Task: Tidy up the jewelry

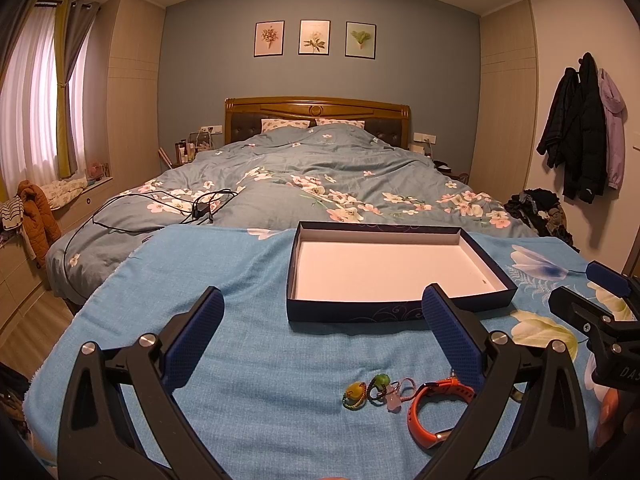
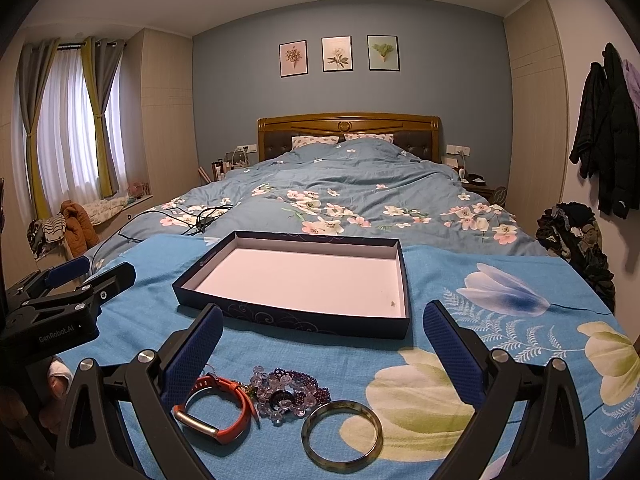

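An open dark blue box (image 1: 400, 312) (image 2: 296, 318) with an empty white inside lies on the blue flowered cloth (image 1: 256, 288) (image 2: 460, 280). In front of it lie an orange wristband (image 1: 430, 412) (image 2: 236, 394), small green and yellow bead rings (image 1: 366, 390), a pile of purple and clear bead bracelets (image 2: 286, 394) and a greenish bangle (image 2: 342, 436). My left gripper (image 1: 322, 338) is open and empty above the cloth, the trinkets near its right finger. My right gripper (image 2: 322, 342) is open and empty above the bracelets and bangle.
The cloth covers a surface at the foot of a bed with a floral duvet (image 1: 320, 176). A black cable and charger (image 1: 200, 208) lie on the duvet. Coats (image 1: 580, 128) hang on the right wall, with a clothes pile (image 2: 572, 236) below.
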A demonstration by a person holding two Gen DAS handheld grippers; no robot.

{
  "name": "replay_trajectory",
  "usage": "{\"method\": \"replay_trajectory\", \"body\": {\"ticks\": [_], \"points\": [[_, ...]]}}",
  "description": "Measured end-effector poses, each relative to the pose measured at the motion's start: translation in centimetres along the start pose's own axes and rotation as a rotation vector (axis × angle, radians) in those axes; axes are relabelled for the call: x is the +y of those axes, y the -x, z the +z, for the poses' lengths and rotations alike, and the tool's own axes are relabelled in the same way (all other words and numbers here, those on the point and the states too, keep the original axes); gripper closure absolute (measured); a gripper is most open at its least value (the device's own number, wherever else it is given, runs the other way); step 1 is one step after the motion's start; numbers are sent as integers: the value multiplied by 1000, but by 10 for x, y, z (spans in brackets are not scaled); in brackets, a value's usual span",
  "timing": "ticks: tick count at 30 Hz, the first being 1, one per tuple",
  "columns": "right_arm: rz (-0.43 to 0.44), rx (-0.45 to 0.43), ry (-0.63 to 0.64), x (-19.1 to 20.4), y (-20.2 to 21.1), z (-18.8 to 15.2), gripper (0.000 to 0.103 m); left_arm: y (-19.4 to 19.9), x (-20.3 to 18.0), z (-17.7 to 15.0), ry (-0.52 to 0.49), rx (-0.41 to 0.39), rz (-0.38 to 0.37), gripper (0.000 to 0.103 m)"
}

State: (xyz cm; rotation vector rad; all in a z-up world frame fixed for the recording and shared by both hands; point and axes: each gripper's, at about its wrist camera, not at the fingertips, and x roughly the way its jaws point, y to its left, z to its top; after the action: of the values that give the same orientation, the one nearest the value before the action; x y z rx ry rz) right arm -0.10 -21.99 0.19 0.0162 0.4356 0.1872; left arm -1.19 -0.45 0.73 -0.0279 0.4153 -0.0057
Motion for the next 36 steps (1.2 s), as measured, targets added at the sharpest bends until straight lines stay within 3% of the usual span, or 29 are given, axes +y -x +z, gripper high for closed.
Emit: {"method": "replay_trajectory", "body": {"ticks": [36], "points": [[5,-1,2,1,-1,-2,6,4,-4,-4,1,8,-10,6]]}}
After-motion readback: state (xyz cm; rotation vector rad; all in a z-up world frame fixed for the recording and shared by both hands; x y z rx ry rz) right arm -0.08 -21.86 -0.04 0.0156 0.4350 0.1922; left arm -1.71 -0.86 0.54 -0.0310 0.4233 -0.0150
